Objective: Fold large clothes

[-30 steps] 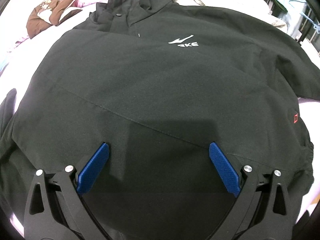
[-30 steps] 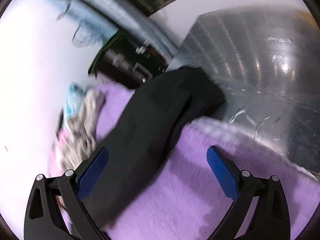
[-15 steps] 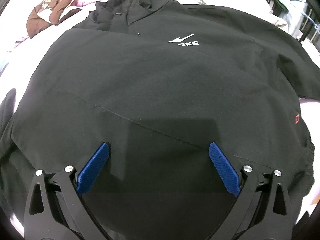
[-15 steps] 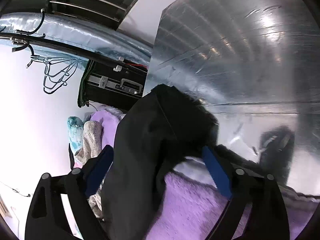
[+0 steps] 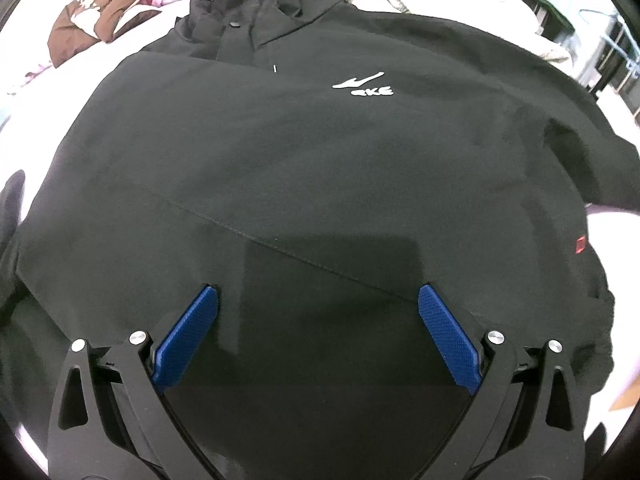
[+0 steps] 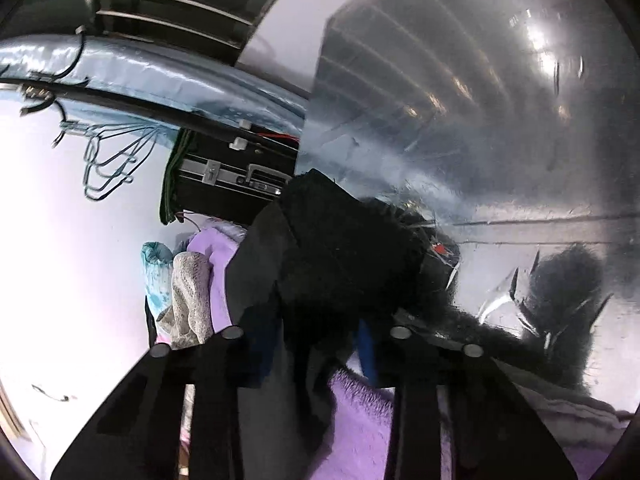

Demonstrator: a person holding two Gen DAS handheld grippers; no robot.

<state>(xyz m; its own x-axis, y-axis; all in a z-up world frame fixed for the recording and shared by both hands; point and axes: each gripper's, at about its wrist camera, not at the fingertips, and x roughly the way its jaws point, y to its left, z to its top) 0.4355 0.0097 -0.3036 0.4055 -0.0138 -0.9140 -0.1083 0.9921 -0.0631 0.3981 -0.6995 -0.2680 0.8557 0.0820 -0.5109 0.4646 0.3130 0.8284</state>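
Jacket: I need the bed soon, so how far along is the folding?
Done: the jacket lies flat, front up. In hand: the right gripper is closing on the sleeve; the left gripper hovers open over the hem. Left: every fold.

Purple fleece blanket [image 6: 360, 420] as support; black jacket [image 5: 300, 180] spread flat on it, crumpled clothes [image 6: 188, 296] beside.

Matt black cloth jacket [image 5: 320, 168] — fuzzy purple blanket [image 6: 360, 420], glossy foil panel [image 6: 480, 100].
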